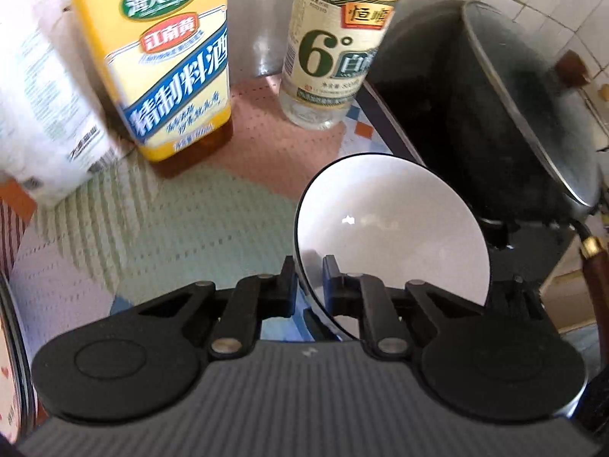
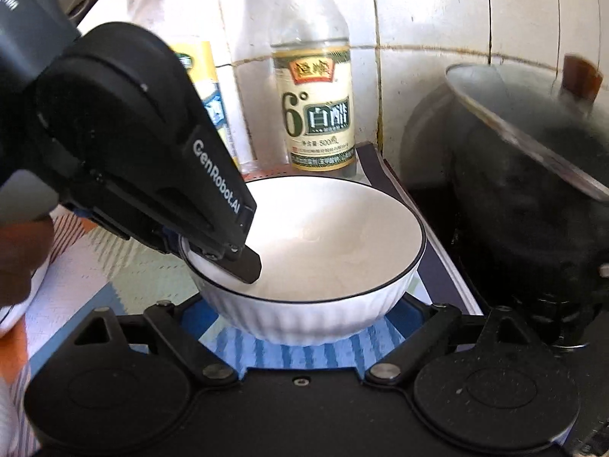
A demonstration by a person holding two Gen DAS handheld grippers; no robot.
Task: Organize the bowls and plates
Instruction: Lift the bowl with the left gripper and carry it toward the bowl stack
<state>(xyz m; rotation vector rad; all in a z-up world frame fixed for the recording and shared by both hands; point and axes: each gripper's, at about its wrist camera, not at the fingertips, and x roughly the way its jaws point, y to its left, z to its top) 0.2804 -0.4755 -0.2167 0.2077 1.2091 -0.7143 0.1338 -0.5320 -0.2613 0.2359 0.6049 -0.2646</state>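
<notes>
On the worktop (image 1: 160, 213), covered with a patterned mat, I have a dark pot (image 1: 495, 122) to the right of the bowl, its lid leaning against the tiled wall, and two bottles, a yellow-labelled one (image 1: 171, 72) and a vinegar bottle (image 1: 335, 49), standing at the back. The bowl (image 2: 316, 251) sits upright on the mat near the front edge, just beside the pot and well in front of the bottles. My left tool (image 1: 309, 278) comes down steeply from the left side and is clamped on the bowl's near-left rim, one finger inside the wall and one outside. That is the relation the coming move turns on: the bowl's whole body hangs off to the right of the grip, toward the pot, so I judge a lift will tip it unless I keep the wrist firm. The bowl is round, so no long axis matters. The left tool is the one that has it. My right tool (image 2: 304, 327) hovers low directly in front of the bowl with only its linkage in view; the fingertips are out of frame, so I cannot tell whether they are apart or together, and nothing sits between them.
</notes>
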